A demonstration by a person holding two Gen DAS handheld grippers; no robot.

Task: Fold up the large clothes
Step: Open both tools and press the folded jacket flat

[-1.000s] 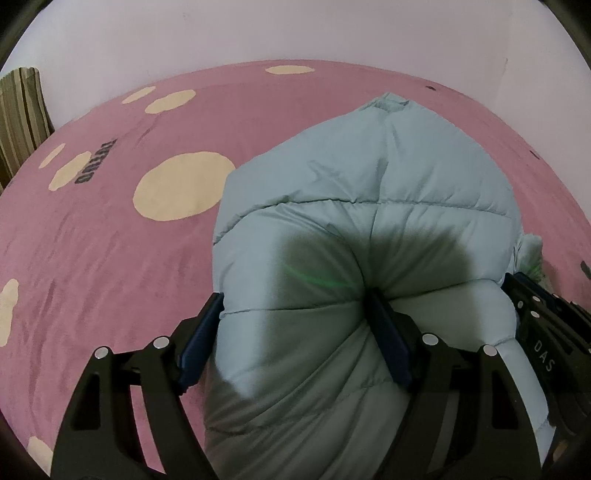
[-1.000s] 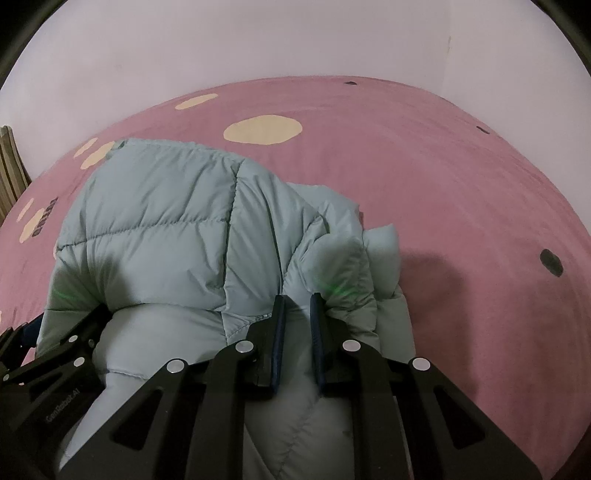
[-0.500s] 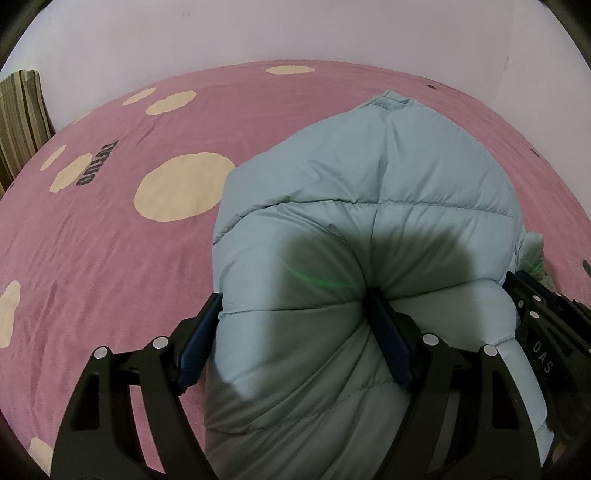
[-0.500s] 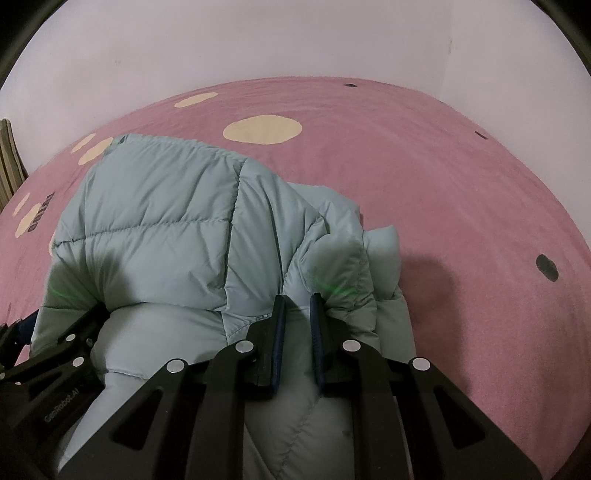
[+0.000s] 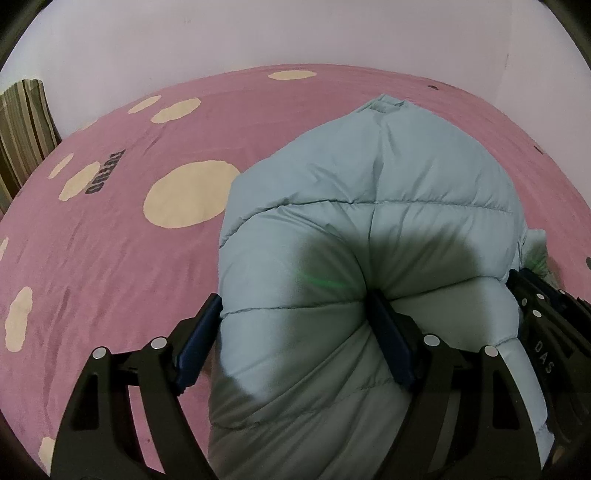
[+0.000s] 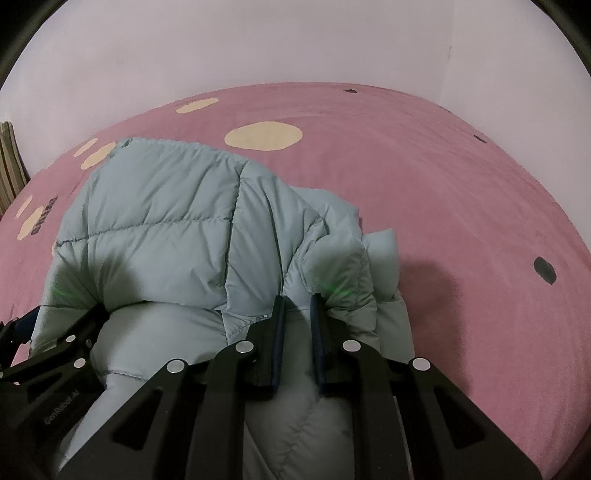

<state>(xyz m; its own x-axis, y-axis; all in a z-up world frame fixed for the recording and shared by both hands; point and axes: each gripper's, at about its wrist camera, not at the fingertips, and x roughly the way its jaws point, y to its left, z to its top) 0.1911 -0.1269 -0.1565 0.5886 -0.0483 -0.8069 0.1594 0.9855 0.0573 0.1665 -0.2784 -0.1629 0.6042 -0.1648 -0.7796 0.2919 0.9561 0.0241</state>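
We hold the near end of the pale blue puffer jacket [image 5: 373, 236], whose long axis runs away across the pink bedspread [image 5: 110, 258]: our left gripper [image 5: 295, 328] spans 1 thick fold, our right gripper [image 6: 297, 325] pinches a thin layer.

Both wrist views look steeply down from close above, facing the far wall [image 5: 295, 33]. They share the jacket [image 5: 369, 240] on the bed [image 6: 461, 203]; each shows the other gripper at its edge.
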